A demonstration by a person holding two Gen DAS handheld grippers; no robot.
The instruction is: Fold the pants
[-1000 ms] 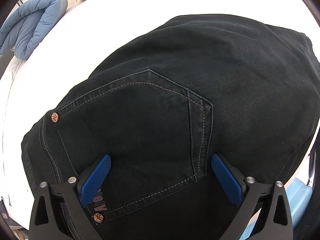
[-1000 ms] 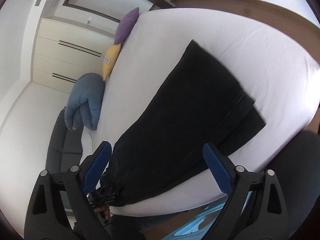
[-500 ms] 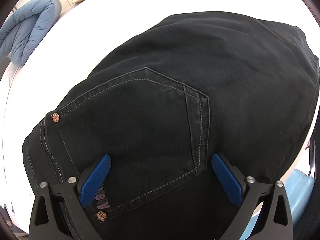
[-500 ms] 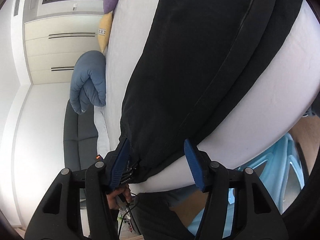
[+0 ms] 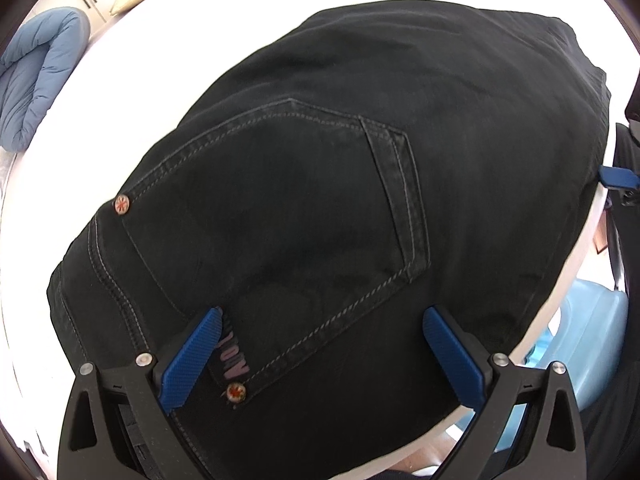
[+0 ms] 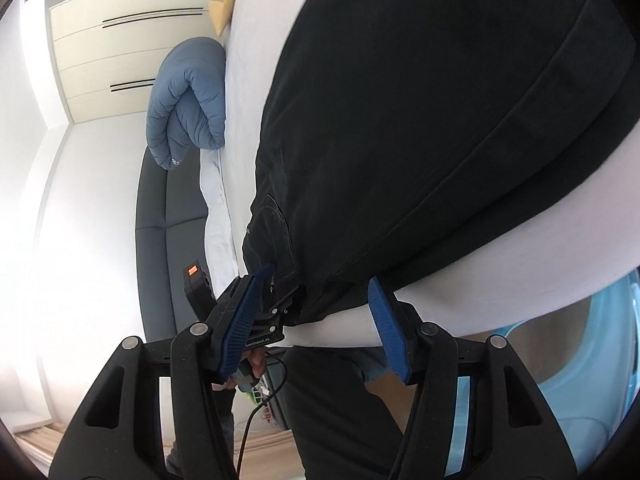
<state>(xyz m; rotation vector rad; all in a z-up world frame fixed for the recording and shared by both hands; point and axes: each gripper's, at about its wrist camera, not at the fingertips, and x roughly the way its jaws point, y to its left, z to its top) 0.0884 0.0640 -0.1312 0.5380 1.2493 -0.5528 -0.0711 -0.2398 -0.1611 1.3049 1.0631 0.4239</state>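
Between the left gripper's (image 5: pixel 320 354) spread jaws lies the back pocket (image 5: pixel 280 216) of the black pants (image 5: pixel 400 160), flat on the white bed (image 5: pixel 240 20). Beyond, the right gripper (image 6: pixel 320 316) stands parted, ungrasping, at their edge.

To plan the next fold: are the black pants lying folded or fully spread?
Folded lengthwise: on the black pants, one leg lies over the other, edges running parallel.

White bed (image 6: pixel 500 292), rolled blue duvet (image 6: pixel 188 100), cream wardrobe (image 6: pixel 120 52), dark grey sofa (image 6: pixel 168 240), white walls, wooden floor (image 6: pixel 36 436)
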